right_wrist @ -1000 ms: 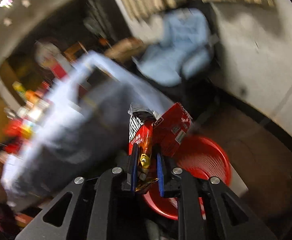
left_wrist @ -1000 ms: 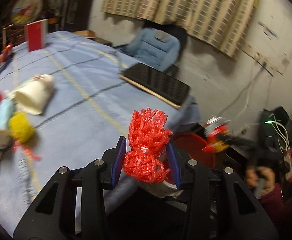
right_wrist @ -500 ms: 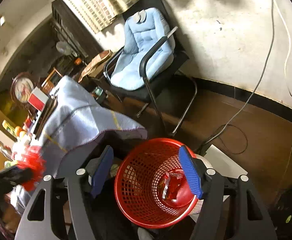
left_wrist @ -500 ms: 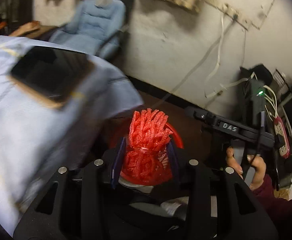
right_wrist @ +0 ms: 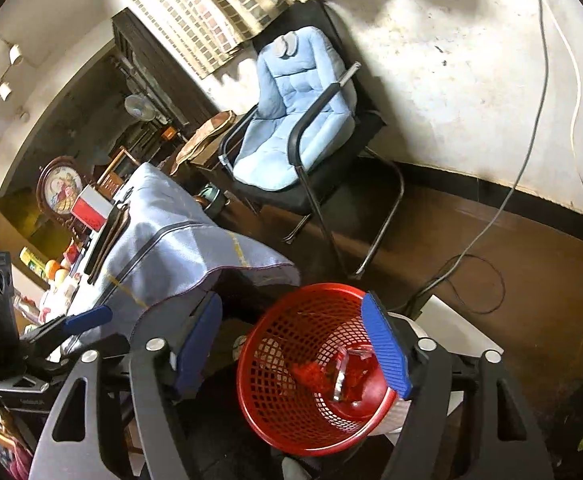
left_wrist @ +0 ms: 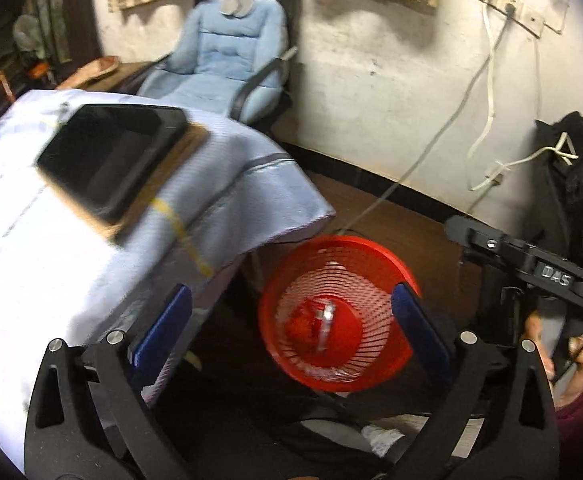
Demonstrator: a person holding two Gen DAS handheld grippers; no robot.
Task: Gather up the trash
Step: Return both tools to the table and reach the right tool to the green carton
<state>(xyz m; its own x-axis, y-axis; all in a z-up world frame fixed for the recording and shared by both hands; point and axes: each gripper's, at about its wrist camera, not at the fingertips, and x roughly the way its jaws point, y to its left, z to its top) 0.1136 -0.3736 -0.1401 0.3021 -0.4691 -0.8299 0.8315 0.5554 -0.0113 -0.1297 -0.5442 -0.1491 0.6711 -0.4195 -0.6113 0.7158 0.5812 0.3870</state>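
Trash (right_wrist: 347, 376), two pieces in one red basket (right_wrist: 275, 412), left claw (left_wrist: 291, 322) and right claw (right_wrist: 295, 346) agape, empty.

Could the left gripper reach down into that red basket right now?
Probably yes. The left gripper hangs open and empty above the red basket, whose mouth faces up uncovered; only the tablecloth edge drapes nearby, beside it.

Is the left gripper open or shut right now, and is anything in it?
Open and empty: the left gripper has its blue pads spread wide, with only the red basket and red trash seen below.
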